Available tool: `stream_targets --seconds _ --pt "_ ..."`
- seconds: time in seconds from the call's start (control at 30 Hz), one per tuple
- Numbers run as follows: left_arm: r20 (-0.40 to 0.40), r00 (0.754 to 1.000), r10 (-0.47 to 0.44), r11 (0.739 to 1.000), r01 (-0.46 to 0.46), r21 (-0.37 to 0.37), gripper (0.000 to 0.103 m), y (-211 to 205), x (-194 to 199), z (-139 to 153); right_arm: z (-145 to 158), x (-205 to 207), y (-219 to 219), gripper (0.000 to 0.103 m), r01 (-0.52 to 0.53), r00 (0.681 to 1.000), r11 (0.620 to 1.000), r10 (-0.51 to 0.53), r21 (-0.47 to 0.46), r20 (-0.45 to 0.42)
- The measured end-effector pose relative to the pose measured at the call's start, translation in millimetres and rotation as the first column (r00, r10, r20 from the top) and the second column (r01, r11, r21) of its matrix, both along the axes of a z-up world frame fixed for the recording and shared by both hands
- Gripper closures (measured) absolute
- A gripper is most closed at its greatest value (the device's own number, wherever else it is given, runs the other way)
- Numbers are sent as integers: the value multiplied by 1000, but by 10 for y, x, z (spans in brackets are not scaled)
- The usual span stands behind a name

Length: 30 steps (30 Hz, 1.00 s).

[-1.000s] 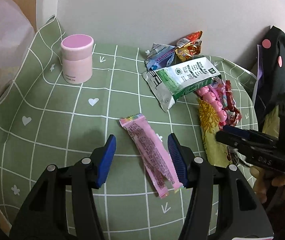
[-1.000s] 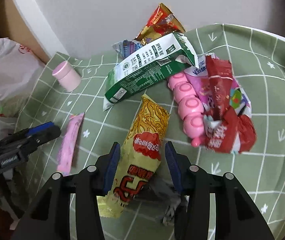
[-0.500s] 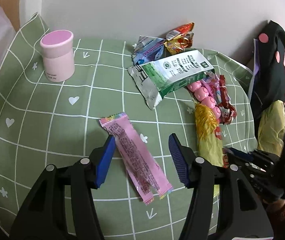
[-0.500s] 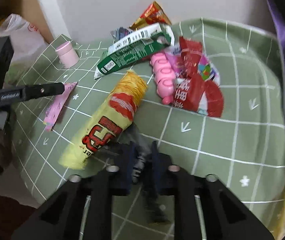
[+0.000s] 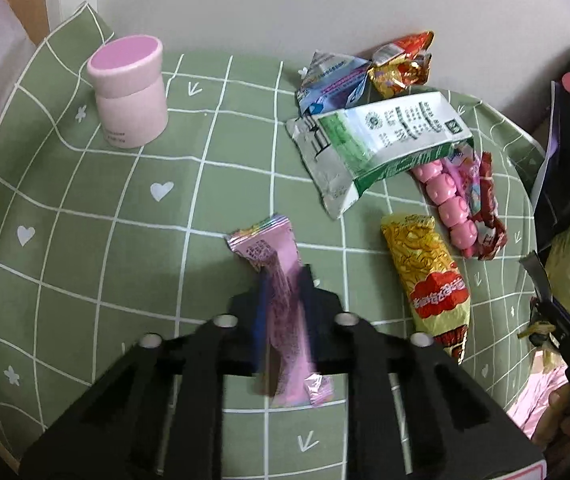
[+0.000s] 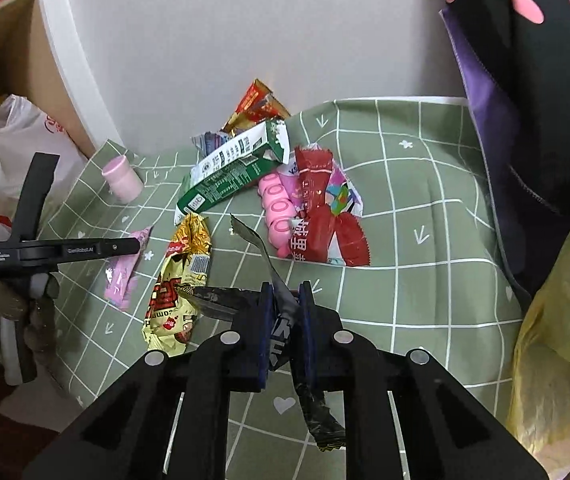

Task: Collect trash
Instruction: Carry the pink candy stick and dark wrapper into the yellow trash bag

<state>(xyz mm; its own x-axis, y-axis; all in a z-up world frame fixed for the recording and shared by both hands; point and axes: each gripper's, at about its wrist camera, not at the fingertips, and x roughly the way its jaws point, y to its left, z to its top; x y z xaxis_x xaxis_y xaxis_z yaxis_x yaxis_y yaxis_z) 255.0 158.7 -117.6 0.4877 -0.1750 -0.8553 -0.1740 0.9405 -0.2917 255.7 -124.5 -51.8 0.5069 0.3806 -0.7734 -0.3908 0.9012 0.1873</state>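
1. Nearest, the left gripper (image 5: 283,300) is pinching a pink sachet (image 5: 281,280) at mid-length; its jaws have just been closing, and the sachet is standing between them, its far end bending over the cloth.
2. Likewise near, the right gripper (image 6: 285,312) is clamping a dark crumpled wrapper (image 6: 273,280), whose ends are sticking out above and below the pads.
3. Underneath both, a green tablecloth (image 5: 85,240) with a white grid, hearts and arrows is covering the table.
4. Just beyond, a yellow snack packet (image 5: 429,276) is lying flat on the cloth.
5. Farther on, a green-and-white carton (image 5: 385,140) is resting flattened, overlapping a pink bead-shaped pack (image 5: 451,200) and red wrappers (image 6: 317,216).
6. At the far edge, a blue foil packet (image 5: 333,80) and an orange foil wrapper (image 5: 403,62) are leaning by the white wall (image 5: 285,8).
7. At far left, a pink lidded jar (image 5: 129,92) is standing upright, well apart from the litter.
8. At the right, a black spotted fabric (image 6: 545,80) and a yellow bag (image 6: 565,320) are hanging beside the table.
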Motion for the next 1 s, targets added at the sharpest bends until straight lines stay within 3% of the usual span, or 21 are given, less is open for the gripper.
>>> stream_targets --seconds 0.27,0.43,0.53,0.6,0.73,0.83,1.0 --pt "192 980 -42 998 52 -46 94 -114 38 573 288 -84 -171 90 56 996 998 -57 12 65" --pt "314 937 -155 982 180 -50 94 -487 146 1035 560 -147 -394 90 123 983 992 -123 9 136" --pt "392 883 -257 959 284 -12 94 -833 211 1380 785 -213 -592 90 184 963 983 -180 1 198" --pt "448 835 -320 933 360 -4 93 -1115 244 1630 972 -283 -758 90 233 942 973 -224 -6 248" --pt "546 723 -423 867 498 13 93 -1642 256 2048 1323 -419 -1103 90 330 893 944 -307 -15 328" --pt "595 626 -505 802 595 54 93 -2124 256 2287 1538 -532 -1380 90 404 854 914 -362 -36 374" --pt "611 536 -582 726 681 94 93 -2651 240 2417 1753 -680 -1895 90 511 794 859 -467 -11 389"
